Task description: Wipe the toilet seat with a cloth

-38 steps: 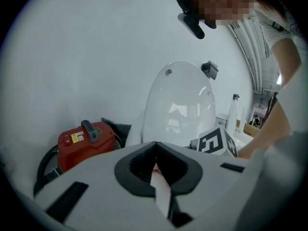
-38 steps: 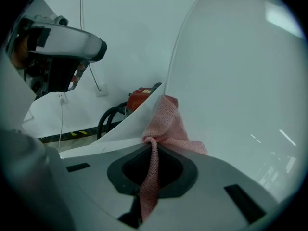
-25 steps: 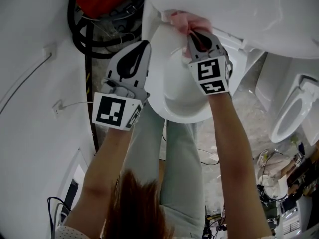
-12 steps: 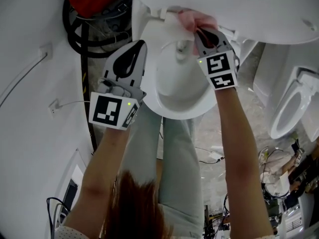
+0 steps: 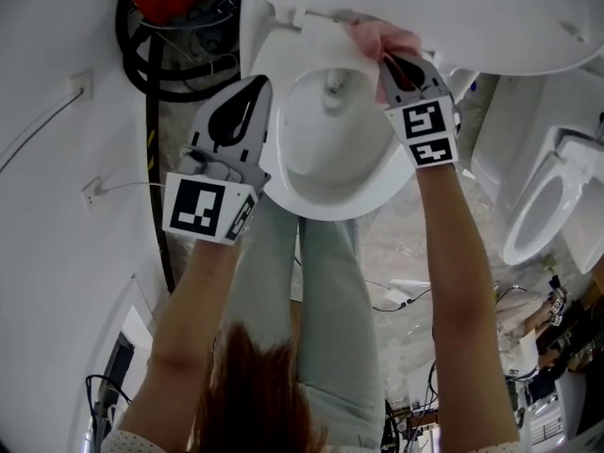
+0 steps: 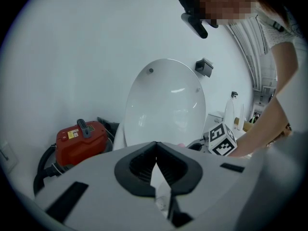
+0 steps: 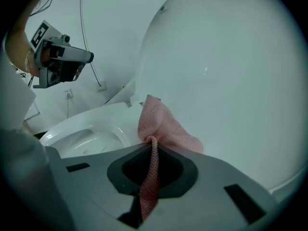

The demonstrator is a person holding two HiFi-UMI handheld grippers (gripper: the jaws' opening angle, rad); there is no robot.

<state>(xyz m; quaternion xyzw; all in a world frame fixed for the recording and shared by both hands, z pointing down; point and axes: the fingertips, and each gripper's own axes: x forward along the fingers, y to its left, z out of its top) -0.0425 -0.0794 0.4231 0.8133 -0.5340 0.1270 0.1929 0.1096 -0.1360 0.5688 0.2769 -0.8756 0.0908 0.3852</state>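
Nearest, the right gripper (image 7: 153,139) has its jaws pinched on a pink mesh cloth (image 7: 163,126). A twisted strand runs back between them, and the loose fold bunches just past the tips. That fold lies against the raised lid (image 7: 226,81), right where the lid meets the back of the toilet seat (image 7: 96,117).

The left gripper (image 6: 156,147) hangs off to the right gripper's left, beside the seat's outer edge. Its jaws are together on nothing, and it takes no part.

Wiping looks to be under way at the hinge end of the seat. The next move probably calls for pressing the fold flat onto the seat ring and dragging it forward along the curve. The pinch should stay firm so the cloth neither slips free nor dips into the bowl.
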